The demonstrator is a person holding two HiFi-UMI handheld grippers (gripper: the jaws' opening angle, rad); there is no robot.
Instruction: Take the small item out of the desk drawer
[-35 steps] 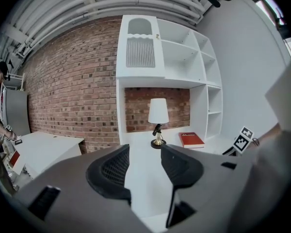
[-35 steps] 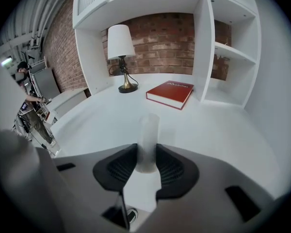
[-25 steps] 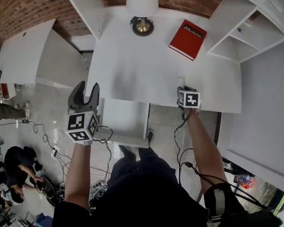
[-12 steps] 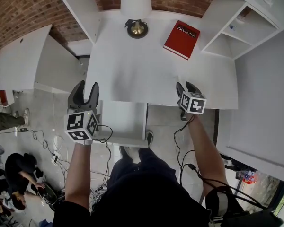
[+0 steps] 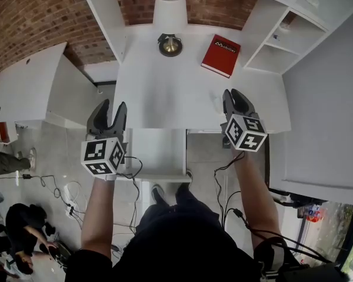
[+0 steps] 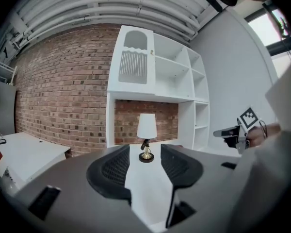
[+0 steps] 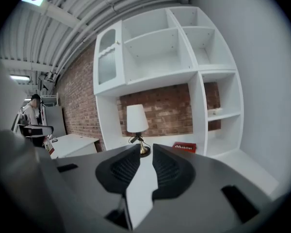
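The white desk (image 5: 165, 93) has its drawer (image 5: 159, 151) pulled out below the front edge, and the drawer's inside shows only white. My left gripper (image 5: 106, 111) hovers open over the desk's front left corner with nothing between its fingers; in the left gripper view (image 6: 144, 149) it points at the lamp. My right gripper (image 5: 236, 98) hangs above the front right edge. Its jaws have just been closing to a narrow gap, and only the white desk shows between them (image 7: 145, 148). A small pale thing (image 5: 218, 102), too faint to name, lies on the desk just left of it.
A lamp (image 5: 170, 16) and a red book (image 5: 221, 55) stand at the back of the desk. White shelving (image 5: 282, 34) rises at the right, a brick wall behind. Another white table (image 5: 23, 75) is at left. Cables lie on the floor (image 5: 65, 187).
The right gripper has risen from the desk's front edge and now looms larger, level over the edge. The left gripper has lifted a little. The drawer has stayed out.
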